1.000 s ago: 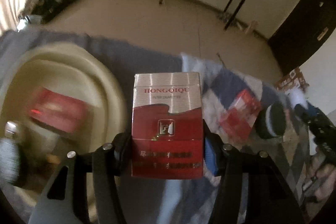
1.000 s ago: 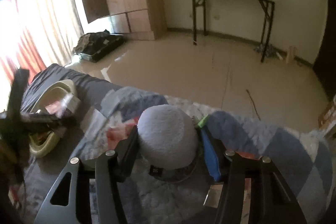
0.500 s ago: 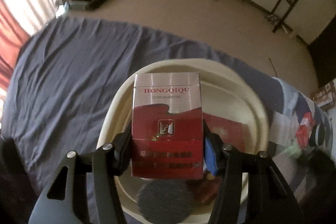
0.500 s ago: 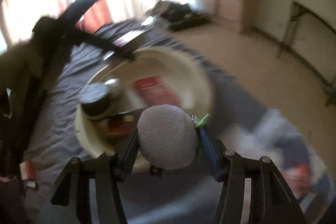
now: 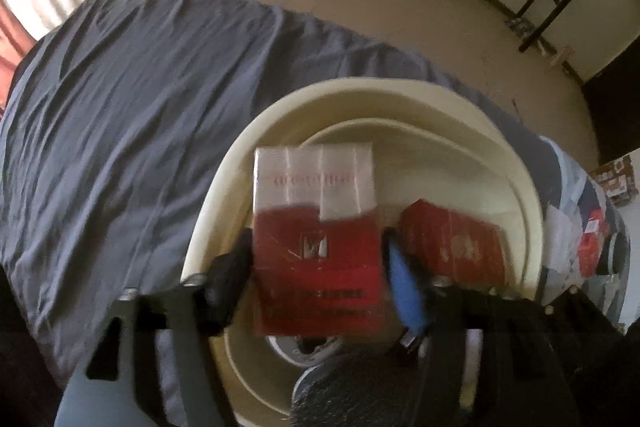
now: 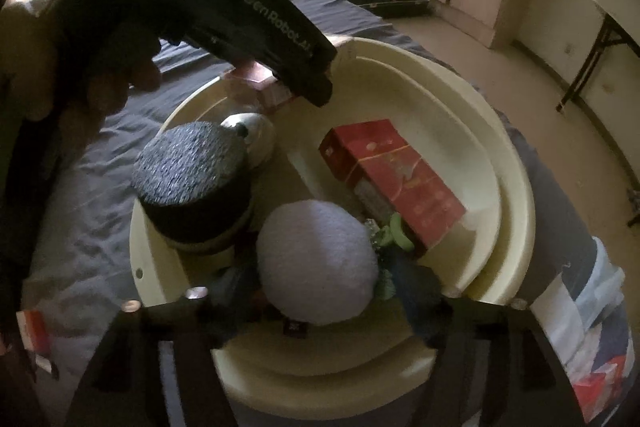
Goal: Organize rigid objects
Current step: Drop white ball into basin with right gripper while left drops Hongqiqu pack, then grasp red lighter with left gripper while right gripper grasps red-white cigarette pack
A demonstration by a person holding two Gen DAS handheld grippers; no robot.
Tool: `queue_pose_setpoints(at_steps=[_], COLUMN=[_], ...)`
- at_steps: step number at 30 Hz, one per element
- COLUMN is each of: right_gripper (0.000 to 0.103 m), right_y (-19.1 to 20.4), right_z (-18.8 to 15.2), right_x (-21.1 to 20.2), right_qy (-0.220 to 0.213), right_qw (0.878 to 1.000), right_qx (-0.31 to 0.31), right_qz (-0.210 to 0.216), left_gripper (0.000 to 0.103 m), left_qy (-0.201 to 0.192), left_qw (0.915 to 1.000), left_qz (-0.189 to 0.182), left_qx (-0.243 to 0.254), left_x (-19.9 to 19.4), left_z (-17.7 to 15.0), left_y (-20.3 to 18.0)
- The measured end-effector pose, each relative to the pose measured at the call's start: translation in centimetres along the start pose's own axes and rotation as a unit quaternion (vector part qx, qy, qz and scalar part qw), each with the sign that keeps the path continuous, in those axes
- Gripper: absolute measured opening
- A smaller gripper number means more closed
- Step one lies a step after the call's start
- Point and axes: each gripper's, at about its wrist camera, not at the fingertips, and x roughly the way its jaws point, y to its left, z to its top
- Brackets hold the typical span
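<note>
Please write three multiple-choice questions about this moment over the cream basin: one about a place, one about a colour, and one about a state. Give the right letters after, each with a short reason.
1. Where does the long red box lie?
A. inside the cream basin
B. on the floor
C. on the black table

2. What colour is the lower half of the cigarette pack between the left gripper's fingers?
A. green
B. red
C. yellow

3. How do the right gripper's fingers stand around the pale round object?
A. shut tight with nothing between them
B. out of view
C. spread, with the object between them

Answers:
1 A: the right wrist view shows the box resting inside the basin.
2 B: the pack is silver above and red below.
3 C: the fingers have just been opening, and gaps show beside the object.
</note>
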Motion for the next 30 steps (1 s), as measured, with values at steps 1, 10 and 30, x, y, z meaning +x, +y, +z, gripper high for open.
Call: queue_pose_setpoints(at_steps=[1, 10, 30], right_gripper=[0.084, 0.103, 0.103], right_y=[0.2, -7.4, -28.5], right_z=[-0.1, -7.0, -32.1], right_x=[-0.3, -12.5, -19.7], right_qy=[-0.01, -0.122, -0.051], right_qw=[1.0, 0.981, 0.896], right_qx=[0.005, 0.14, 0.396], right_qz=[0.004, -0.057, -0.193], left_gripper=[0.088, 0.103, 0.068], left_qy=[-0.005, -0.08, -0.047], left_qw=[1.0, 0.9952, 0.944], left_qz=[-0.003, -0.043, -0.077], left_qx=[-0.001, 0.035, 0.317], left_x=[-0.2, -6.4, 0.5], left_z=[0.0, -1.0, -5.4], left_y=[-0.1, -7.4, -37.7])
